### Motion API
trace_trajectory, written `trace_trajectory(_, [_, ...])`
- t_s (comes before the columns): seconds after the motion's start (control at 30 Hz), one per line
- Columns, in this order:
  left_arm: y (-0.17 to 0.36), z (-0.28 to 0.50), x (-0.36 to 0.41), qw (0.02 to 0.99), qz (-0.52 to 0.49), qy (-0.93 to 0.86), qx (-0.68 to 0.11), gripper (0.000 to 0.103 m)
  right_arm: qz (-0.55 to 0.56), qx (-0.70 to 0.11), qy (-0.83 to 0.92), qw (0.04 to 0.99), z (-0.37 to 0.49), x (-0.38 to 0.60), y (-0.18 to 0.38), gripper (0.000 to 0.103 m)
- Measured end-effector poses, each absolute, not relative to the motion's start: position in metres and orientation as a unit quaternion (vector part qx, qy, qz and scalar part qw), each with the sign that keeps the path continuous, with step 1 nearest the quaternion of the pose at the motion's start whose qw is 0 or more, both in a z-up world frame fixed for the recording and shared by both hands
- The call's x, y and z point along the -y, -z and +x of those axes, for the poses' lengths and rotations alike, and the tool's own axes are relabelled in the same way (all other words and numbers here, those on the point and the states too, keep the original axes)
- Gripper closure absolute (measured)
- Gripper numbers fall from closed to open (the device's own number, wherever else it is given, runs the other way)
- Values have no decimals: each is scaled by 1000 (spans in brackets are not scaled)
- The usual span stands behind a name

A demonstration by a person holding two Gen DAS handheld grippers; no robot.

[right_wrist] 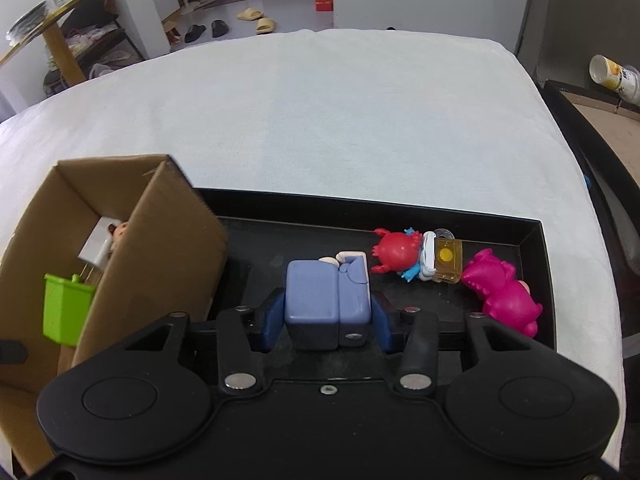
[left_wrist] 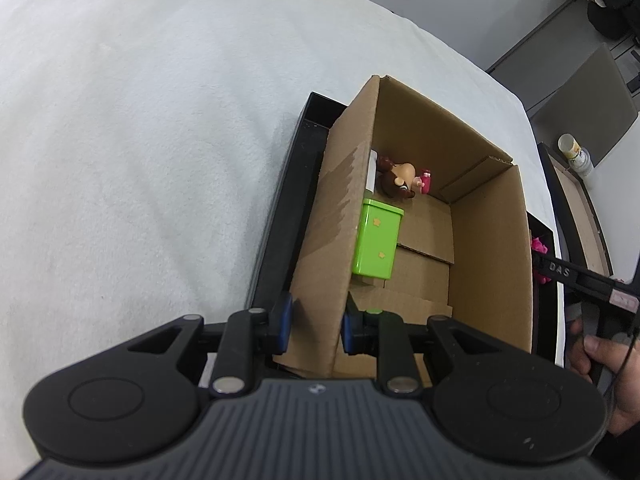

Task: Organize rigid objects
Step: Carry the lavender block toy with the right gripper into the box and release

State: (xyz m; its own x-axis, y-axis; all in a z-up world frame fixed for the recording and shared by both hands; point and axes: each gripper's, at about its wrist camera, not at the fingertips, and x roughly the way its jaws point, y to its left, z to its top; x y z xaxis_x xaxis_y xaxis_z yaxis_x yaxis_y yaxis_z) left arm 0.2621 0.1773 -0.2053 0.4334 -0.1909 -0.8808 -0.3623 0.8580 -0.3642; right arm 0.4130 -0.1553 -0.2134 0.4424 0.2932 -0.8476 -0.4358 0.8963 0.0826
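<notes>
The left hand-held gripper [left_wrist: 314,326] is clamped on the near-left wall of the cardboard box [left_wrist: 492,248], one blue pad outside and the other inside, the jaws drawn nearly together on the thin board. The box stands open-topped at the left end of a black tray [right_wrist: 400,210], which lies on a table [right_wrist: 320,120] covered in a white cloth. Inside the box, against its left wall, a green tin [left_wrist: 376,242] with small yellow stars stands upright, and behind it, toward the far corner, lies a small brown-haired doll [left_wrist: 400,180] with a bit of pink beside it and a white object half hidden by the wall. To the right of the box, on the tray floor, the right hand-held gripper [right_wrist: 328,320] has its jaws pressed on both sides of a blue block figure [right_wrist: 326,298] which lies on the tray, its pale feet pointing away. Further right on the tray lies a red crab toy [right_wrist: 396,252], touching a small clear amber box [right_wrist: 448,264] with a yellow disc on it, and just beside that, at the tray's right end, a bright pink dinosaur toy [right_wrist: 504,292] on its side. A hand [left_wrist: 608,364] grips the right tool's handle at the edge of the left camera's view.
</notes>
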Motion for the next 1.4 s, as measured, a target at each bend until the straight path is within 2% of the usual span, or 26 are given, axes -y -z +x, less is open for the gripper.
trace_trajectory(0.87, [200,258,-178,810,-265,-61,-520,80,-77,-455,-262,848,384,136,123,59])
trace_trajectory(1.4, [200,257,-179,808,-270,-57,-520,80,-99,-436,-293,845,374,103,100,59])
